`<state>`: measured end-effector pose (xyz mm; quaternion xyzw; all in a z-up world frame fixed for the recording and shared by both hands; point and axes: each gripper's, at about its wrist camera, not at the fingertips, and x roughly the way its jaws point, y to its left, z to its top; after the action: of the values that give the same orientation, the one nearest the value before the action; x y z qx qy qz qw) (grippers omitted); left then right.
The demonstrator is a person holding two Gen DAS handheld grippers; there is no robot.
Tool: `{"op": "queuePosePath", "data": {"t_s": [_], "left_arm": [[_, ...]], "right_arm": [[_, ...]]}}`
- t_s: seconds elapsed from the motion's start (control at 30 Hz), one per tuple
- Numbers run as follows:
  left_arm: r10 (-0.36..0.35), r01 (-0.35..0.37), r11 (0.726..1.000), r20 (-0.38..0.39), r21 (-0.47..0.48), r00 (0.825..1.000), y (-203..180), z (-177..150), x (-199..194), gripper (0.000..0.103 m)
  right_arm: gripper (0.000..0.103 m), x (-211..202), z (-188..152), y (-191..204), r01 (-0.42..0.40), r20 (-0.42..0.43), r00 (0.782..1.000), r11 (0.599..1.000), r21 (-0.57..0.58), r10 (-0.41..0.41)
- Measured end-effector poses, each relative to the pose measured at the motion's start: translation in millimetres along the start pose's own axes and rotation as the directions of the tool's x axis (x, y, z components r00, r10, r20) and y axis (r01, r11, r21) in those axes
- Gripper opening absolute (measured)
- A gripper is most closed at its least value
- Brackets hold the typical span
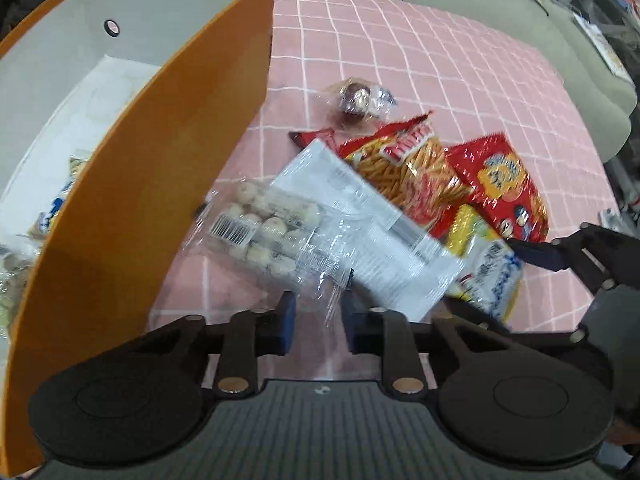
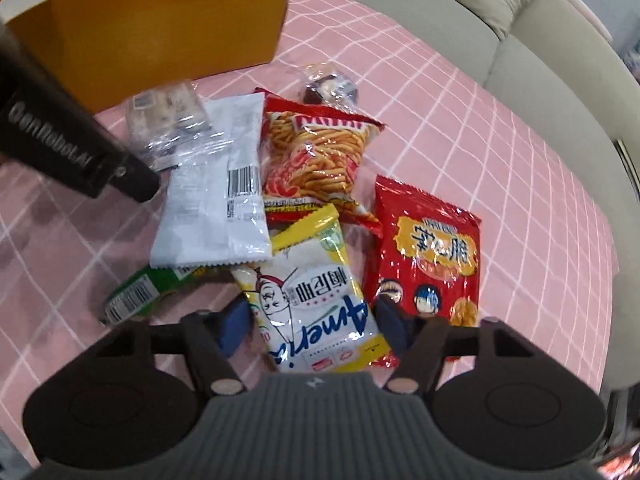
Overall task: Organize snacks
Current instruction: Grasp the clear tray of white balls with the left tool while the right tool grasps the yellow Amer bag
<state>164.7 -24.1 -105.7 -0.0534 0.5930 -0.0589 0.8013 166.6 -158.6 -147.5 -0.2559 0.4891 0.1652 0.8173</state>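
An orange box (image 1: 168,168) with a white inside stands at the left and holds a few snack packs (image 1: 52,216). My left gripper (image 1: 318,320) is shut on the edge of a clear bag of round white snacks (image 1: 264,236), lifted beside the box. My right gripper (image 2: 316,320) is open, its fingers on either side of a yellow and white chip bag (image 2: 316,300). Around it lie a white packet (image 2: 218,188), a red bag of stick snacks (image 2: 316,152), a red cracker bag (image 2: 428,260), a green packet (image 2: 136,294) and a clear bag of chocolates (image 2: 330,84).
The snacks lie on a pink checked cloth (image 2: 460,120). A beige sofa (image 2: 460,8) runs along the far side. The left gripper's black body (image 2: 72,148) crosses the upper left of the right wrist view.
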Motion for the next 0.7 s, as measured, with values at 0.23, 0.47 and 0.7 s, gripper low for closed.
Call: {"op": "queuePosePath", "data": {"t_s": [0.23,0.47,0.7], "left_arm": [[0.055,-0.044,0.990,-0.074,0.133,0.996,4,-28,-12,0.014],[-0.010,0.053,0.969,-0.174,0.242,0.985,15,-65,-24,0.014],[0.050,0.040,0.936,-0.244,0.349,0.968,12,-78,-19,0.021]], "right_arm": [[0.055,-21,-13,5,-0.063,-0.071,0.994,0.978,0.201,0.079],[0.055,-35,-34,24,-0.102,-0.106,0.984,0.932,0.348,0.147],[0.057,-38,-53,37,-0.112,-0.091,0.983,0.911,0.397,0.160]]}}
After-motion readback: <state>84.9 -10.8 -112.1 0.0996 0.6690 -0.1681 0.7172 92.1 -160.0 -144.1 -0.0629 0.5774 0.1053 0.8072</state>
